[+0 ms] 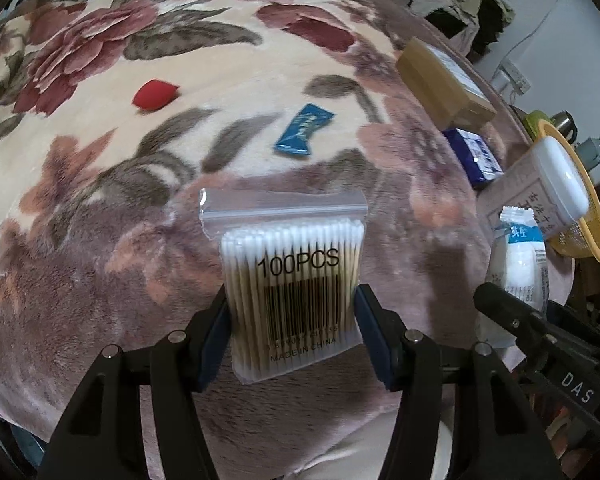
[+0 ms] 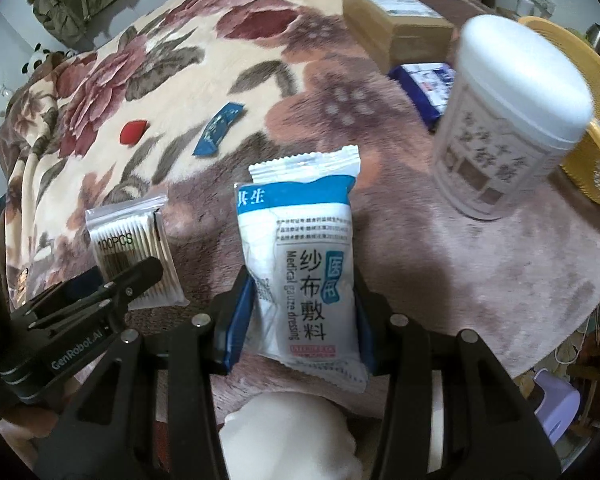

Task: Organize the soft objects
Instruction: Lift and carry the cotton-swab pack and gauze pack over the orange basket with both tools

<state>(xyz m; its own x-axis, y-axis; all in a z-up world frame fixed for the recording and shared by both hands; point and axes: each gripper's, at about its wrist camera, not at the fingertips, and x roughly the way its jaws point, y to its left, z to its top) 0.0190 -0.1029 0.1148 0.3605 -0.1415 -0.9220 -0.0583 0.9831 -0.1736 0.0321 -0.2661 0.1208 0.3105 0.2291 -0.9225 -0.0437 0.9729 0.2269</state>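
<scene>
My left gripper [image 1: 292, 320] is shut on a clear bag of cotton swabs [image 1: 292, 272] marked 100PCS, held above the floral blanket [image 1: 100, 200]. The bag also shows in the right wrist view [image 2: 134, 248], with the left gripper [image 2: 112, 280] on it. My right gripper [image 2: 300, 316] is shut on a white and blue medical gauze packet [image 2: 304, 272], also visible in the left wrist view [image 1: 522, 256]. A red sponge [image 1: 154, 95] and a blue sachet [image 1: 303, 130] lie farther out on the blanket.
A white-lidded canister [image 2: 504, 120] stands at the right beside a yellow mesh basket [image 2: 596, 128]. A tan box [image 2: 396, 24] and a dark blue packet [image 2: 424, 84] lie behind it. A white soft lump [image 2: 288, 436] sits under my right gripper. The blanket edge drops off at right.
</scene>
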